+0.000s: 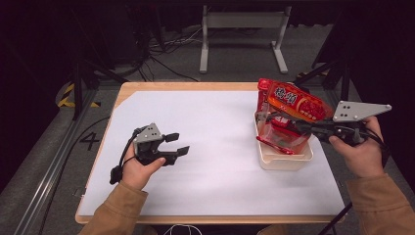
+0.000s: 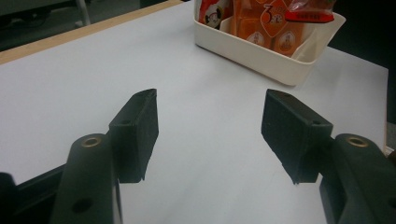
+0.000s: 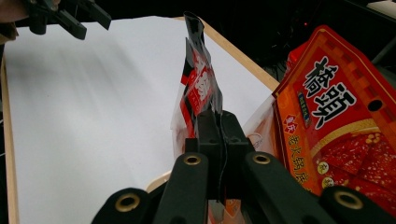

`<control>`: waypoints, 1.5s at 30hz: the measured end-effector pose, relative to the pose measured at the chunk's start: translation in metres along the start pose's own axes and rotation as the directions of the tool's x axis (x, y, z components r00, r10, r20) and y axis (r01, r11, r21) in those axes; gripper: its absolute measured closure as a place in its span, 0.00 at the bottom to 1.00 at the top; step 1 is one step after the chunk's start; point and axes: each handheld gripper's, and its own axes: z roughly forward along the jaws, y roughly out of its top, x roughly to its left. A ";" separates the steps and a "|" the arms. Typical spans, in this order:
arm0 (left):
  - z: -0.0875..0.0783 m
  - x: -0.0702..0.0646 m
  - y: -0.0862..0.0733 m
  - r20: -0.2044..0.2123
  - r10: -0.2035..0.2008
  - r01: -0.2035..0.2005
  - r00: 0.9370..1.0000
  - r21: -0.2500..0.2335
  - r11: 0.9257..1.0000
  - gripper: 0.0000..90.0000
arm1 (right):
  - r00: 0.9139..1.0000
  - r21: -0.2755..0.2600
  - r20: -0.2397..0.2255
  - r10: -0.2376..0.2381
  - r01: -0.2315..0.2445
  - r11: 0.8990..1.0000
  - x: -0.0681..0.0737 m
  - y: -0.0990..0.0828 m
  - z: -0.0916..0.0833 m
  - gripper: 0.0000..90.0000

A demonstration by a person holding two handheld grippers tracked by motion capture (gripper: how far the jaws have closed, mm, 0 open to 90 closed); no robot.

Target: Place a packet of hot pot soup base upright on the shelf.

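At the right of the high view, the right gripper [image 1: 293, 125] is pinching its jaws fully together on the edge of a clear snack packet [image 3: 198, 88] with red print, holding it upright over the cream tray [image 1: 284, 161]. A larger orange-red pouch [image 1: 298, 103] is leaning just beside it in the same tray, toward the frame's upper right. Lower left, the left gripper [image 1: 178, 143] is hovering over the bare white sheet [image 1: 210, 132], jaws parted about halfway with nothing between them. Its tips are pointing toward the tray, well apart from it. Judging from this, the right hand is far nearer, and the packet's long axis is standing nearly vertical, so any handover means crossing the sheet rightward.
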 end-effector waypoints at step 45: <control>-0.010 0.013 -0.011 -0.038 -0.056 0.056 0.998 -0.005 0.998 0.37 | 0.962 0.089 -0.267 0.051 -0.028 0.996 -0.021 -0.022 -0.009 0.99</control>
